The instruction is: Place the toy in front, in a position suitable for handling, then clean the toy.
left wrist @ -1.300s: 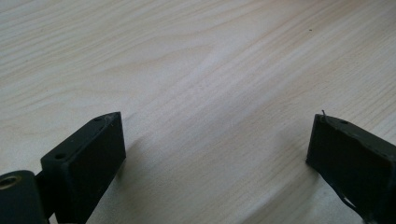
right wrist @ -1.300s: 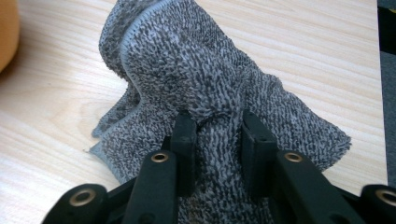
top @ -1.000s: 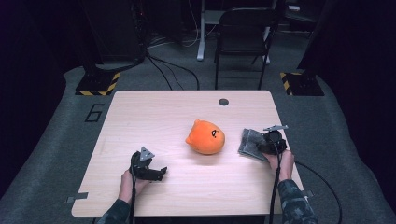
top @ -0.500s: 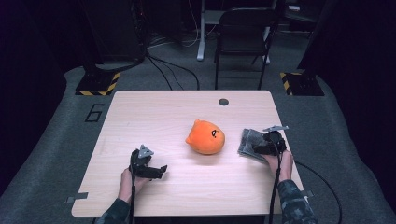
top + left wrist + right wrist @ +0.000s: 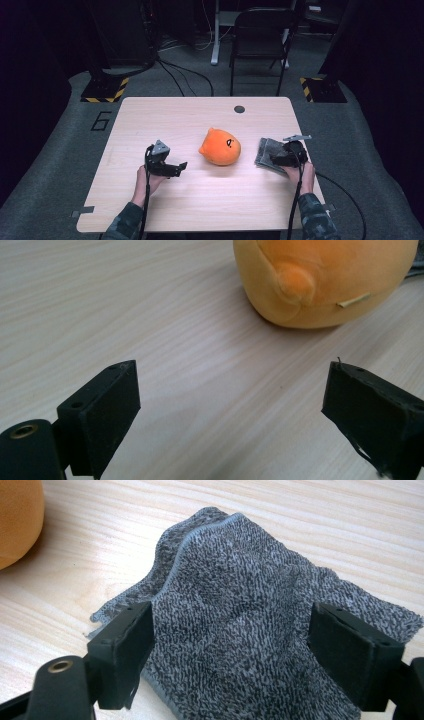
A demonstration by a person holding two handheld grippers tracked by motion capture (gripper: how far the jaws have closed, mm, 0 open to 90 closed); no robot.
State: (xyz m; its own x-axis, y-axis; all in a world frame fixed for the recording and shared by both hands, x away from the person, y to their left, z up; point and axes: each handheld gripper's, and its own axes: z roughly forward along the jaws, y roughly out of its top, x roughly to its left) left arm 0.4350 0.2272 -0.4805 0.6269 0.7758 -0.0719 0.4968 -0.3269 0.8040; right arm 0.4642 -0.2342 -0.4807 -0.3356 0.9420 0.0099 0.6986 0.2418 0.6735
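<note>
We have our right gripper point(image 5: 227, 645) over the grey cloth point(image 5: 250, 630), jaws just opened wide around it, nothing pinched — our left gripper point(image 5: 230, 410) gapes empty near the orange plush point(image 5: 325, 280), so the work looks barely begun.

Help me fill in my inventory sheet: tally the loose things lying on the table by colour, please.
Orange: 1, the plush toy
Grey: 1, the towelling cloth
Total: 2
</note>
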